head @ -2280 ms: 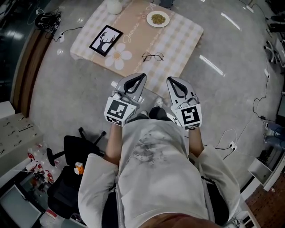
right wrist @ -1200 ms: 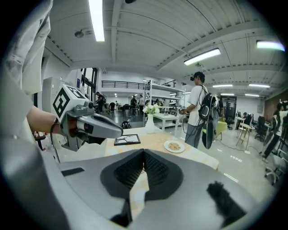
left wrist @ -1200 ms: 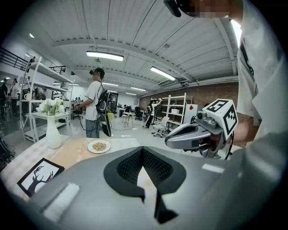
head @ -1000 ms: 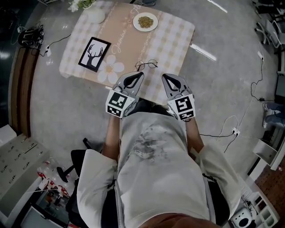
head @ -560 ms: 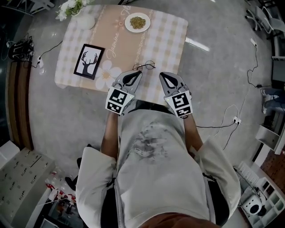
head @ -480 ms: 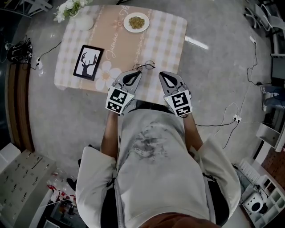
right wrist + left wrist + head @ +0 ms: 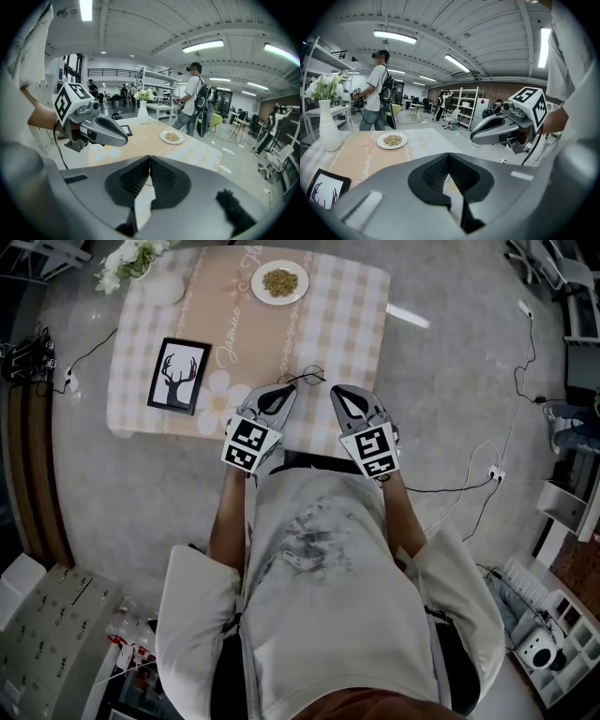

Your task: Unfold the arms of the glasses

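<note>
Thin wire-framed round glasses [image 7: 302, 377] lie near the front edge of the table [image 7: 361, 324], which has a checked cloth; I cannot tell how their arms stand. My left gripper [image 7: 288, 390] is just left of and in front of them, shut and empty. At their right my right gripper [image 7: 336, 391] is also shut, with nothing in it. The left gripper view shows its own jaws [image 7: 449, 157] closed, with the right gripper [image 7: 501, 129] beyond. The right gripper view shows its own closed jaws [image 7: 150, 158] and the left gripper [image 7: 93, 125]. The jaws hide nearly all of the glasses in both gripper views.
On the table stand a plate of food [image 7: 279, 281], a framed deer picture [image 7: 177, 375] and a white vase with flowers [image 7: 161, 287]. Cables [image 7: 469, 486] trail over the floor at the right. A person with a backpack [image 7: 377, 93] stands beyond the table.
Both grippers have come down and forward to the table's front edge, closer to the glasses. They stay shut. The head camera has shifted, so the table sits further left in view.
</note>
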Available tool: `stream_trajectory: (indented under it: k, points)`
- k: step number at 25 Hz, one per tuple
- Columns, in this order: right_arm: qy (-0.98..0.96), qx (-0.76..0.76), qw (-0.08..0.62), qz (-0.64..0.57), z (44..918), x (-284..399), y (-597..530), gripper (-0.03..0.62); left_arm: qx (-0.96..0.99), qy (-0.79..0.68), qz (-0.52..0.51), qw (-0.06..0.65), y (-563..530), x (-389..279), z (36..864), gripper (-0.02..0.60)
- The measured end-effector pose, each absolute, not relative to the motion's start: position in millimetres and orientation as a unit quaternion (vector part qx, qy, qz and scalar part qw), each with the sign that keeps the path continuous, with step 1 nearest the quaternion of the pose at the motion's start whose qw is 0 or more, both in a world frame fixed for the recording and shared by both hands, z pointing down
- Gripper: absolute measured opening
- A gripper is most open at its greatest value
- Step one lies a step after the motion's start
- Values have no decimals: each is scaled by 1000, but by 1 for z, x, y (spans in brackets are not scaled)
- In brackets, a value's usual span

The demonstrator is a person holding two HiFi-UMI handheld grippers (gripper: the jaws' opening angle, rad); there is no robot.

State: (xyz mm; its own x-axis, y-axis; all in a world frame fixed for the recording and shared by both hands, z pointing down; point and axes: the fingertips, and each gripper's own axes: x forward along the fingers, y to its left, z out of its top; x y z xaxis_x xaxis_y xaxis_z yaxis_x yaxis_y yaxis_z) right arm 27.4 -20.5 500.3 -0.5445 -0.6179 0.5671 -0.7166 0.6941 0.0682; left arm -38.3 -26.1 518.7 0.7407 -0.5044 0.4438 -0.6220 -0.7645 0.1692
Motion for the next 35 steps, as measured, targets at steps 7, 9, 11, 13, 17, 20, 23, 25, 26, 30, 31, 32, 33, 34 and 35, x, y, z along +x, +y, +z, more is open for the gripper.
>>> stream_trajectory:
  k: [7, 9, 11, 13, 17, 20, 23, 25, 26, 30, 31, 32, 33, 34, 35]
  points:
    - [-875, 372, 295, 94, 512, 29, -27, 16, 917, -301, 210, 155, -34, -37, 534, 9]
    - [-877, 366, 298, 94, 516, 29, -30, 17, 916, -302, 215, 154, -39, -36, 535, 10]
    - [-878, 360, 300, 94, 519, 30, -33, 17, 914, -301, 223, 154, -42, -35, 541, 9]
    - [-880, 353, 303, 97, 523, 29, -35, 17, 912, -299, 233, 155, -42, -33, 546, 10]
    - [-881, 344, 307, 103, 532, 29, -38, 17, 909, -295, 249, 156, -44, -29, 554, 10]
    - [-881, 337, 318, 99, 536, 32, -40, 17, 907, -295, 256, 158, -44, -26, 560, 11]
    - [-880, 332, 325, 98, 540, 35, -42, 17, 905, -296, 261, 161, -44, -24, 565, 11]
    - [-880, 329, 327, 101, 542, 36, -43, 17, 903, -297, 263, 164, -45, -24, 567, 11]
    - [-880, 329, 328, 102, 543, 37, -43, 17, 903, -297, 265, 164, -45, -23, 568, 11]
    - [-880, 326, 329, 103, 546, 39, -45, 17, 901, -295, 275, 163, -45, -22, 572, 11]
    - [-880, 325, 330, 104, 547, 40, -45, 17, 900, -294, 277, 163, -45, -21, 573, 11]
    - [-880, 325, 330, 105, 547, 41, -46, 17, 900, -294, 278, 164, -45, -21, 574, 11]
    - [-880, 325, 330, 106, 548, 41, -46, 17, 899, -293, 280, 164, -46, -21, 575, 11]
    - [-880, 324, 330, 106, 549, 41, -46, 17, 899, -293, 281, 165, -46, -20, 576, 11]
    - [-880, 324, 330, 106, 550, 41, -46, 17, 899, -292, 283, 164, -46, -20, 577, 11]
